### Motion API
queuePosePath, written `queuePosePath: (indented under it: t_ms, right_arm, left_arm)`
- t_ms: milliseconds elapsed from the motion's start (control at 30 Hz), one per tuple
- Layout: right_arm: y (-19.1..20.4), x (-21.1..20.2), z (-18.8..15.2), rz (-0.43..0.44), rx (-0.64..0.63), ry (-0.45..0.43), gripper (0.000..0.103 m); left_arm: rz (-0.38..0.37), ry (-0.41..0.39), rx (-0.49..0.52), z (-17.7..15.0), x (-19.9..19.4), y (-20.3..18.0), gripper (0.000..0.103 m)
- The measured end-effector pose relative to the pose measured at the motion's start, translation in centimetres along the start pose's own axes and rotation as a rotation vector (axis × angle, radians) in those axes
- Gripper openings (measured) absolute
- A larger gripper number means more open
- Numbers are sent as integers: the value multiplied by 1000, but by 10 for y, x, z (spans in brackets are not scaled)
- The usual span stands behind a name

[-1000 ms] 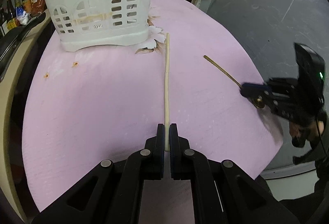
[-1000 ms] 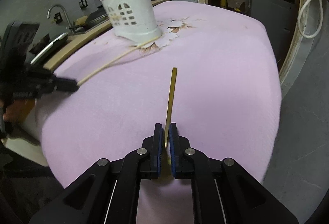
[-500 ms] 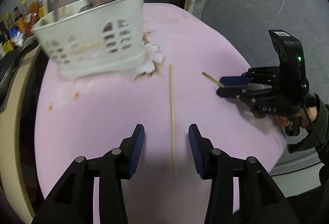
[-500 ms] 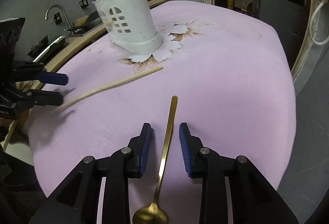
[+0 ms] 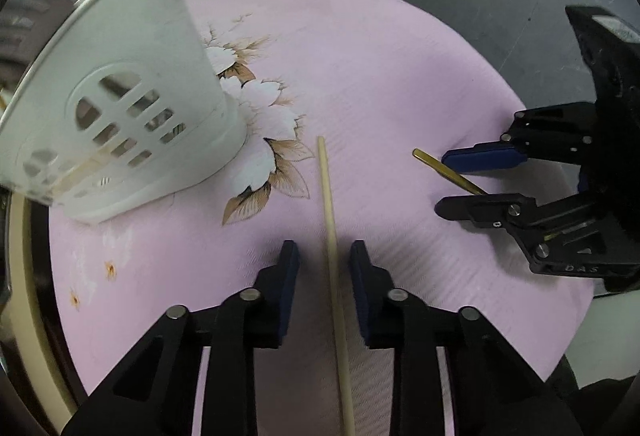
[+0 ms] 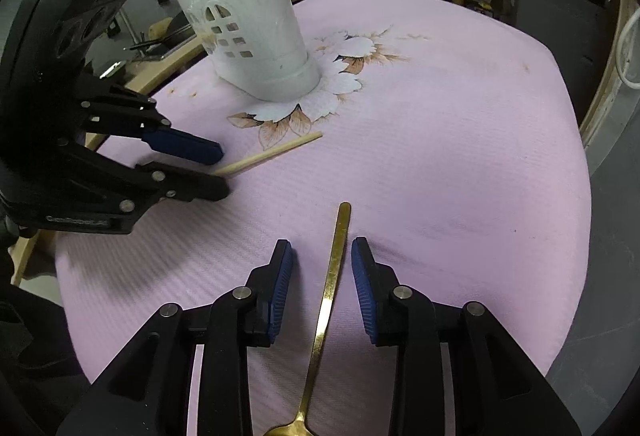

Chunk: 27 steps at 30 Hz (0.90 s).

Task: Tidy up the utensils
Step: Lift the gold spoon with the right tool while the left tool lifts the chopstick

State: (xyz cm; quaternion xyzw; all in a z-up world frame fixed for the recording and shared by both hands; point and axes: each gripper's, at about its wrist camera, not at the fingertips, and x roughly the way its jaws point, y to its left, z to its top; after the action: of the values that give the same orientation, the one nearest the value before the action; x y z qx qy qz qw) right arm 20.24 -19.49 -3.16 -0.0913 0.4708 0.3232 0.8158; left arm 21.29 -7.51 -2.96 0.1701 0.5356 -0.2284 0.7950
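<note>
Wooden chopstick (image 5: 332, 256) lies flat on the pink cloth (image 5: 400, 76), tip near the white utensil caddy (image 5: 120, 108); left gripper (image 5: 324, 256) spread astride it. Gold spoon (image 6: 330, 284) farther from the caddy, right gripper (image 6: 322, 256) spread astride. Judgement: pinch mid-shaft, lift level. Cloth edge close behind; open room toward the caddy.

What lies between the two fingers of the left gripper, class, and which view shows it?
The wooden chopstick lies on the pink cloth between the open fingers of the left gripper, touching neither; the left wrist view shows this.
</note>
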Motion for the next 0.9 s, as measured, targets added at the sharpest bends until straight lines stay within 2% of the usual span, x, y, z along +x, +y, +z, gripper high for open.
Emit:
queuePosePath:
  t_ms: [33,67,167,333,467,567,767,900]
  right_arm:
    - [0,0,1,-11,2,8,20]
    - [-1,0,2,-27,6,17,15]
    - [-5,1,5,-40,31,38,8]
    - [10,-2,5,-102,-37,36,4]
    - [9,-11,-5,-73,4,-76,4]
    - [12,-22,-16,-57,29,-194,4]
    - [27,-46,-25,-38,18,-391,4]
    - [37,-57,-21,-36,11,-501,4]
  left_arm:
    - [2,6,12,0,0,-2,12]
    - [-2,12,19,0,0,-4,4]
    - [7,1,8,-4,-3,-7,2]
    - [-19,-93,-58,-23,-20,-5,2]
    - [-26,-247,-117,-56,-47,0,2]
    - [-41,-360,-173,-75,-66,4,2]
    - [-32,-587,-260,-91,-98,12,2]
    - [-39,-667,-312,-95,-105,16,2]
